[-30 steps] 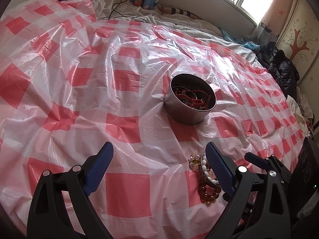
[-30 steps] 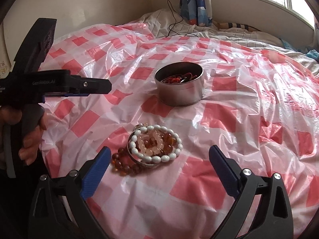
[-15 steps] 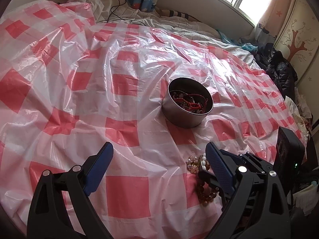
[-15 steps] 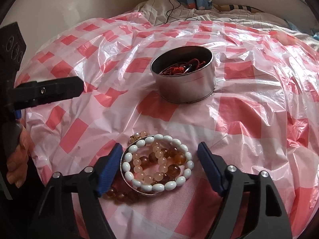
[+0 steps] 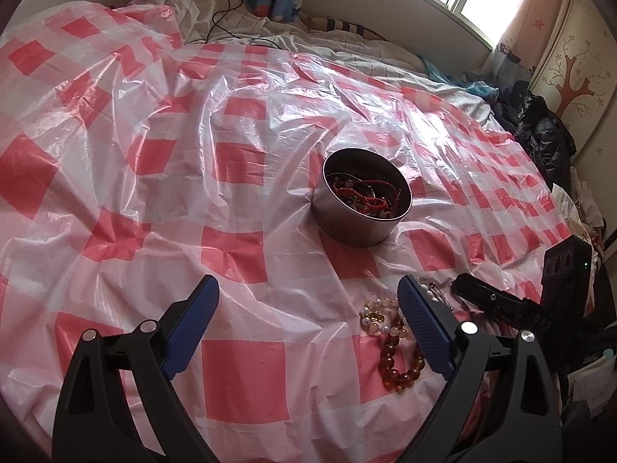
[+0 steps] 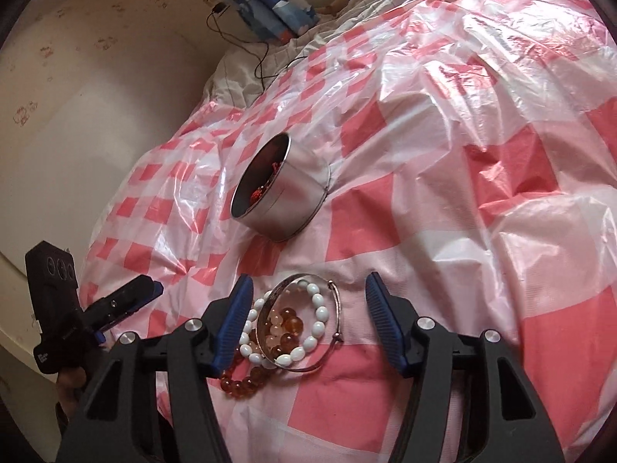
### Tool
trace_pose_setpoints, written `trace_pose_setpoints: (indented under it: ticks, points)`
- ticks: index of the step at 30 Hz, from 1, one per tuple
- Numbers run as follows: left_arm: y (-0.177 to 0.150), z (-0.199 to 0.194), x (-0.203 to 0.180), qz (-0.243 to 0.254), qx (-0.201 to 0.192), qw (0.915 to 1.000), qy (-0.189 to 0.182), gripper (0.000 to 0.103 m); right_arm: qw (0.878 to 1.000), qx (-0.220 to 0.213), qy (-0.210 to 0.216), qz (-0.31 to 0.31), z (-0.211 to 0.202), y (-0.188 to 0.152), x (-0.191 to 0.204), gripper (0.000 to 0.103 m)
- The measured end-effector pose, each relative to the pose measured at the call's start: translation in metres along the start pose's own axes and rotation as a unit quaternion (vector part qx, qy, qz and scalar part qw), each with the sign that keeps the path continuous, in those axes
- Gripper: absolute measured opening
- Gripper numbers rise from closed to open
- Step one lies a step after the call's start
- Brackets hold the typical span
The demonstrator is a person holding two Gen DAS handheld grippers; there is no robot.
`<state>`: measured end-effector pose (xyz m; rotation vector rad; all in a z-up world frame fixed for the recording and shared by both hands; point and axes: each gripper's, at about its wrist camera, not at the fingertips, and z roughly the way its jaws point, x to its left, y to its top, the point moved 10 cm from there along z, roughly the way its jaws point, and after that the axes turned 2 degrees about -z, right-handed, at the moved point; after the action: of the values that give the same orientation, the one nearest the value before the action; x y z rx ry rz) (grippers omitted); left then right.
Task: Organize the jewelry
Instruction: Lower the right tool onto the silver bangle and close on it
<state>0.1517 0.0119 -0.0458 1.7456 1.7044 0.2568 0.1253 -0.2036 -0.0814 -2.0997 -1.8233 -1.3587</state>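
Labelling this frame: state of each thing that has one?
Round tin: open, upright, red cord jewelry inside.
Bracelet pile: heaped on the plastic sheet, outside the tin.
Right tongs: closing around the pile, pads not pressing yet.
Left tongs: open, empty.

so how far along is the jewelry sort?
Done: red cord pieces lie in the round tin. In hand: right gripper is closing around the bracelet pile, pads not yet on it. Left gripper open, idle. Left: white, amber and metal bracelets all remain on the sheet.
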Motion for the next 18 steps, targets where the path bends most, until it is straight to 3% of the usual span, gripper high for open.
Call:
trace_pose_setpoints:
  ticks: [5,7,10,15,18]
  points:
    - [0.0,0.001,-0.001,0.001,0.0,1.0,0.0,0.09,0.999,-0.009,-0.043,-0.028,-0.007,0.001,-0.003,0.063]
    - [0.0,0.001,-0.001,0.0,0.0,1.0,0.0,0.09,0.996,0.008,-0.047,-0.076,0.001,-0.005,0.015,0.086]
    - [-0.001,0.001,-0.001,0.002,0.001,1.0,0.0,0.09,0.987,0.029,-0.072,-0.138,0.014,-0.019,0.029,0.087]
    - [-0.002,0.001,-0.002,0.004,0.002,1.0,0.001,0.09,0.987,0.033,-0.073,-0.136,0.023,-0.021,0.025,0.087]
    - [-0.002,0.001,-0.002,0.004,0.002,1.0,0.001,0.09,0.981,0.039,-0.093,-0.163,0.027,-0.026,0.029,0.087]
